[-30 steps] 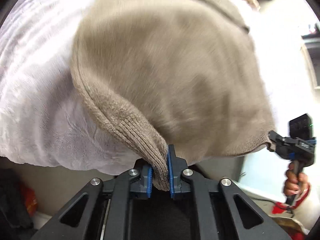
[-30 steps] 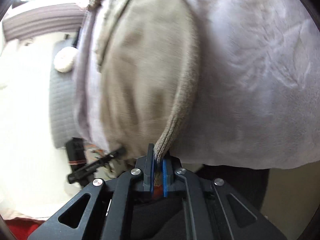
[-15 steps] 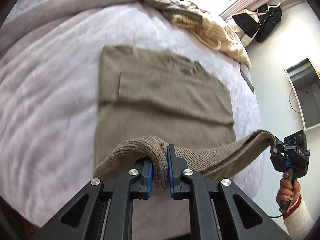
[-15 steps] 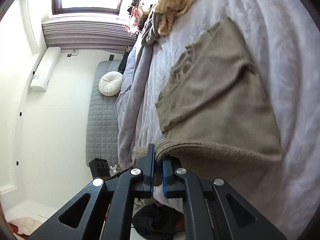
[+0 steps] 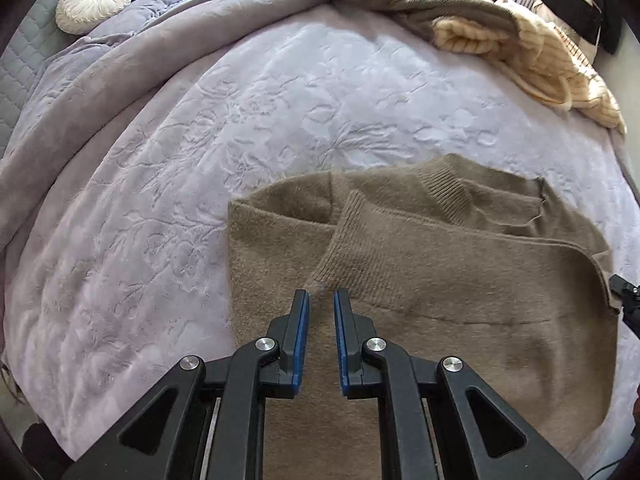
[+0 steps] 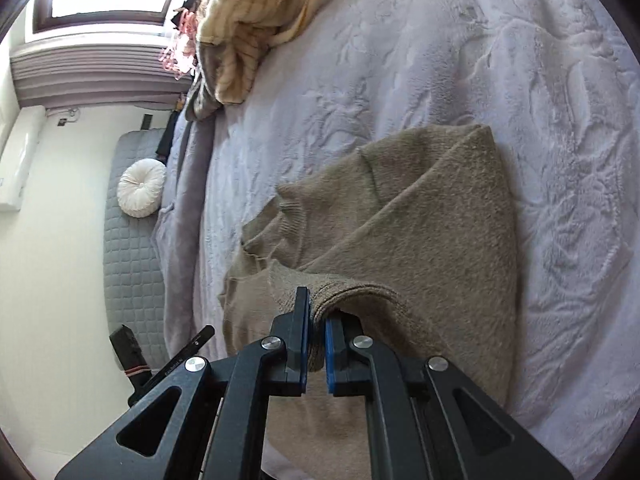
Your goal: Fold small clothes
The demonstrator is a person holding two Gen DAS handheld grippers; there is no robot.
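The taupe knit sweater (image 5: 440, 280) lies on the lavender embossed bedspread (image 5: 200, 160), towards the near edge of the bed, and it looks well on its way to folded. The ribbed hem (image 5: 360, 248) has been brought up over the body, so the garment is doubled, with the collar (image 5: 444, 192) peeking out beyond the fold towards the far side.

The left gripper (image 5: 320, 300) hovers just above the hem's left corner with its jaws a narrow gap apart and nothing between them; that corner is lying free on the knit. The right gripper (image 6: 317, 312) is another matter: its blue pads (image 6: 330, 344) are nearly together with the hem's other corner (image 6: 352, 296) tucked between them, so I'd say it is gripping that cloth, not yet released.

What seems left, to my eye: letting go of the right-hand corner, smoothing the top layer, and perhaps one more fold to make the bundle compact. A heap of other clothes, a cream striped knit (image 5: 540, 60) among them, waits at the far corner of the bed, so there is likely more folding to come. A round white cushion (image 6: 142, 188) sits beyond the rumpled duvet (image 5: 100, 64)
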